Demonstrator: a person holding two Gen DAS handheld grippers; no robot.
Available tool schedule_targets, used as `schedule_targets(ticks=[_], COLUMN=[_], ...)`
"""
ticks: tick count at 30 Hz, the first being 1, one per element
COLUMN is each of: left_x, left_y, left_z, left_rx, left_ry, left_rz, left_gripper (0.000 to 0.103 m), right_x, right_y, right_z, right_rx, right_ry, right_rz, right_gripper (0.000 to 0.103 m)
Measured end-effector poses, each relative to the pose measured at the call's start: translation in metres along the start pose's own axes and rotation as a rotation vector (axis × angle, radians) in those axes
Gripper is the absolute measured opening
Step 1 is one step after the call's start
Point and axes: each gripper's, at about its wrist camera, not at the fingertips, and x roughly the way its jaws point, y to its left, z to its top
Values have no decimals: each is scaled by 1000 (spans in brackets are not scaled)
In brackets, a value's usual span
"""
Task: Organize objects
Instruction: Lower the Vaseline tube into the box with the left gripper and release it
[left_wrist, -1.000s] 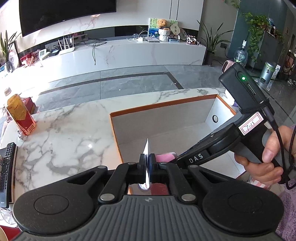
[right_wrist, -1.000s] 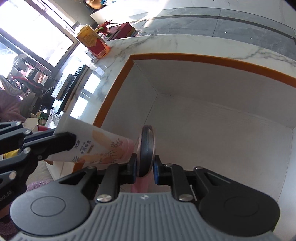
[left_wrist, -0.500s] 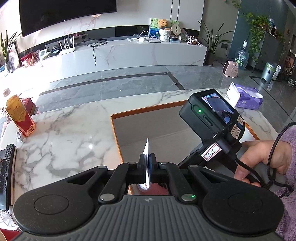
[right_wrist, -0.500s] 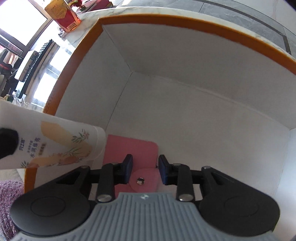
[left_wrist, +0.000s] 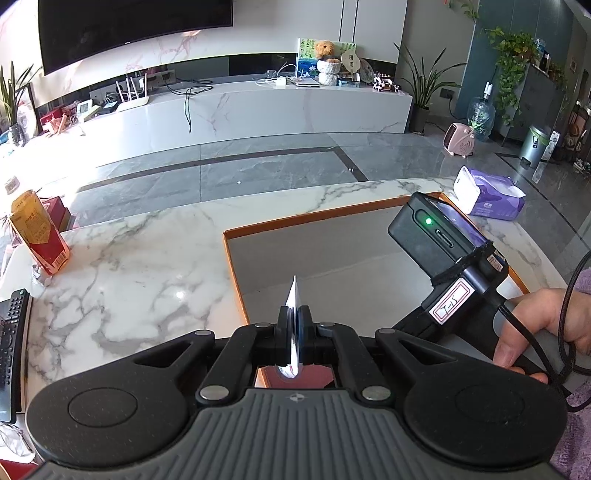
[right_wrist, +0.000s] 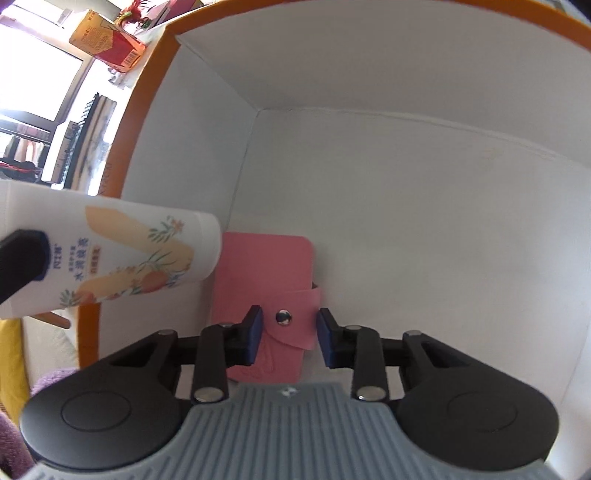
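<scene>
My left gripper is shut on the flat end of a white tube with peach print, held at the near left edge of the orange-rimmed white box. In the right wrist view the tube juts over the box's left wall. My right gripper is open inside the box, its jaws either side of the snap strap of a pink wallet lying flat on the box floor. The right gripper's body also shows in the left wrist view.
A red and yellow carton stands at the marble table's far left. A black remote lies at the left edge. A purple tissue pack sits beyond the box at the right.
My right gripper opened and let go of the pink wallet, which now lies flat on the box floor; the jaws have spread wider. My left gripper still holds the tube.
</scene>
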Motion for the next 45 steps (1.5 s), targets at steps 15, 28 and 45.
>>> schedule_targets(ticks=[15, 28, 45], left_x=[37, 95, 90], left_y=[-17, -15, -16], left_z=[28, 38, 38], left_rx=[295, 575, 678], left_ry=[-11, 106, 94], left_rz=[-8, -21, 53], left_gripper=[4, 4, 31], right_x=[-46, -15, -26], right_y=[-12, -3, 0], right_z=[-4, 21, 13], right_rx=[-32, -75, -93], right_ry=[-94, -124, -138], right_rz=[-72, -119, -130], right_gripper=[29, 29, 29])
